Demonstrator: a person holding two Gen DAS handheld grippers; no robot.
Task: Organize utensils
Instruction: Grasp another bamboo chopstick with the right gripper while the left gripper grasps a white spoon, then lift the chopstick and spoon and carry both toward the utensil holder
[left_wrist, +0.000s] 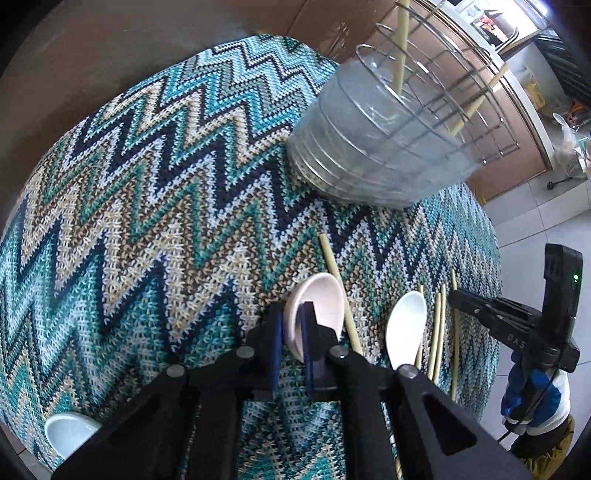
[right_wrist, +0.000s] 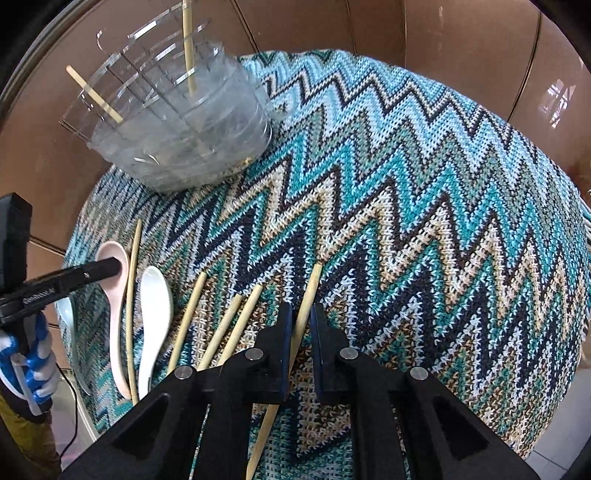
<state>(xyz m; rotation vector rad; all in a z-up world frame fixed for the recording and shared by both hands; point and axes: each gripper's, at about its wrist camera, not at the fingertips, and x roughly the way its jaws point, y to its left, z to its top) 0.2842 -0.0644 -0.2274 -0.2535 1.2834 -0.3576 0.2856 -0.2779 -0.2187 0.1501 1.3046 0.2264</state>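
Note:
My left gripper (left_wrist: 293, 325) straddles the rim of a pink spoon (left_wrist: 321, 308), one finger inside its bowl; the jaws stand slightly apart around the rim. A white spoon (left_wrist: 404, 325) and several bamboo chopsticks (left_wrist: 437, 328) lie to its right. My right gripper (right_wrist: 301, 323) has its jaws either side of one chopstick (right_wrist: 306, 299) lying on the cloth, with a gap showing. A clear plastic holder (right_wrist: 177, 122) with wire dividers holds two chopsticks (right_wrist: 188, 48). The pink spoon (right_wrist: 114, 291) and white spoon (right_wrist: 153, 317) also show in the right wrist view.
A round table carries a zigzag knitted cloth (left_wrist: 147, 206). Another white spoon (left_wrist: 70, 434) lies at the near left edge. Cardboard walls (right_wrist: 443, 37) stand behind. Tiled floor (left_wrist: 532, 229) lies beyond the table's right edge.

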